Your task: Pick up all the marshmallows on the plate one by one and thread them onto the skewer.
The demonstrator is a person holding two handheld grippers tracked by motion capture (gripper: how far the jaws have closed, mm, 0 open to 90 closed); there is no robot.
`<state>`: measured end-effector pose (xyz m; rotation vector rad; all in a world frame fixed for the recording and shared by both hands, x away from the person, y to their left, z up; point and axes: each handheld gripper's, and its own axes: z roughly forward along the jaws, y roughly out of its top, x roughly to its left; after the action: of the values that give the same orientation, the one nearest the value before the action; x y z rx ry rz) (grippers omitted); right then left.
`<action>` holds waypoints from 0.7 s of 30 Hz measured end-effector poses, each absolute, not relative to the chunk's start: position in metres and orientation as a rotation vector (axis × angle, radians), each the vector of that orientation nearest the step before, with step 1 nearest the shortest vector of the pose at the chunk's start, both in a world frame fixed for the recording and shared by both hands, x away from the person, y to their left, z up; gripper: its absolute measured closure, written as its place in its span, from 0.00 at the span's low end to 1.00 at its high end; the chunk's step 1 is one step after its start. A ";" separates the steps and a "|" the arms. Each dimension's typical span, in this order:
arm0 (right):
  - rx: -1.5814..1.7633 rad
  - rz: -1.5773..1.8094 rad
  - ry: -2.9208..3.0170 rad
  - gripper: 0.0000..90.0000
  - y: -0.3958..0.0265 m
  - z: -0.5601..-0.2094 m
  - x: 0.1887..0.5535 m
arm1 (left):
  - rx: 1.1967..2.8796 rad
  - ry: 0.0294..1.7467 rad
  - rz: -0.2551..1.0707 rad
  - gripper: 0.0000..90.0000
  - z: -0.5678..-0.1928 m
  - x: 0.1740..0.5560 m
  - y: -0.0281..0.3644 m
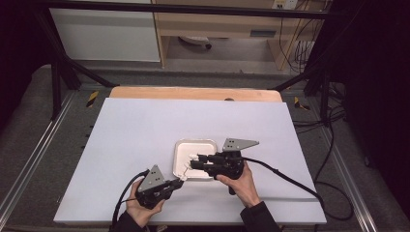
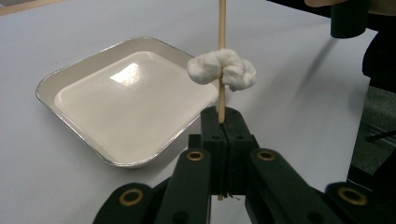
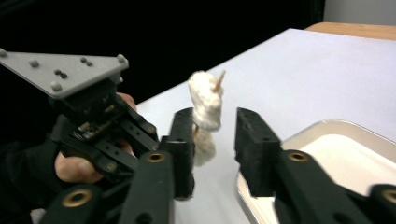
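My left gripper [image 2: 223, 122] is shut on the lower end of a thin wooden skewer [image 2: 221, 28] that points up. A white cotton clump [image 2: 222, 70] is threaded on the stick. In the right gripper view the cotton [image 3: 205, 100] sits between the jaws of my right gripper [image 3: 215, 126], which stands open with a gap on the right side. The skewer tip [image 3: 219, 79] pokes out of the cotton's top. A smaller clump [image 3: 203, 148] hangs lower on the stick. From above, the left gripper [image 1: 180, 182] and right gripper [image 1: 193, 161] meet at the near edge of the white tray [image 1: 195, 145].
The shallow square tray [image 2: 70, 74] holds nothing and lies mid-table on a white sheet [image 1: 145, 125]. A wooden table edge [image 1: 193, 93] runs along the far side. Black cables [image 1: 285, 176] trail from both grippers toward the near edge. Metal frame rails flank the table.
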<state>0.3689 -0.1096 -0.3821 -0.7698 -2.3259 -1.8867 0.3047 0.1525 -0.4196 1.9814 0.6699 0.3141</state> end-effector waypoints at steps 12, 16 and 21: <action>-0.935 -1.876 -2.431 0.23 -0.134 -0.387 0.371 | 1.982 0.730 0.315 0.99 -0.421 0.310 0.158; -0.997 -1.802 -2.524 0.10 -0.146 -0.394 0.372 | 1.983 0.746 0.313 0.99 -0.420 0.312 0.161; -1.068 -1.698 -2.605 0.04 -0.162 -0.405 0.376 | 1.981 0.765 0.309 0.99 -0.419 0.314 0.164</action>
<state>0.3761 -0.1623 -0.4053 -1.0678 -2.6053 -1.6979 0.3143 0.1640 -0.4186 1.9806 0.7648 0.3095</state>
